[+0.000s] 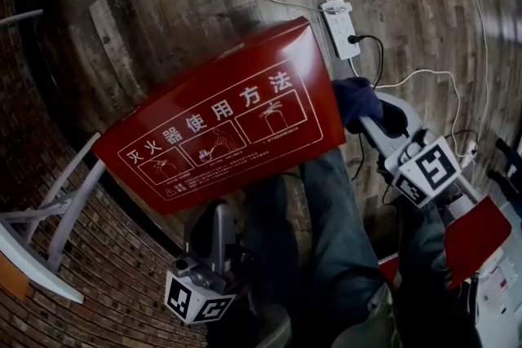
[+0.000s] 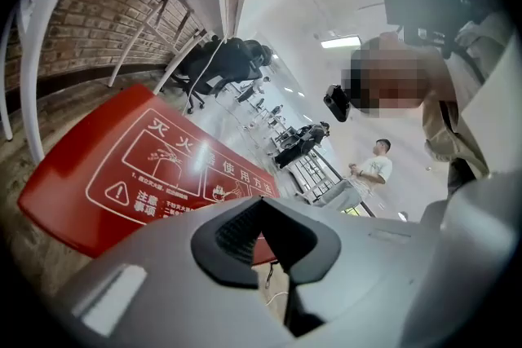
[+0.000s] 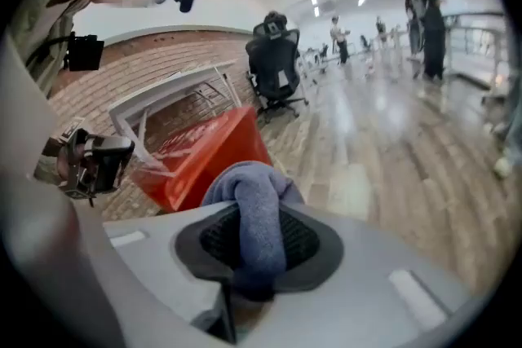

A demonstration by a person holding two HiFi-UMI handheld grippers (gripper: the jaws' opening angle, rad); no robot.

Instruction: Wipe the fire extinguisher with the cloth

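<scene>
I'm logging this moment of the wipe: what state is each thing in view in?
left gripper: jaws apart, nothing between them.
right gripper: jaws shut on the cloth.
blue cloth: bunched up.
red fire extinguisher box: closed.
power strip: one black plug in it.

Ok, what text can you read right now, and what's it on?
"灭火器使用方法": heading on the red fire extinguisher box.
"注意事项": beside the warning triangle on that box.
Small captions under the pictograms: too small to read.
</scene>
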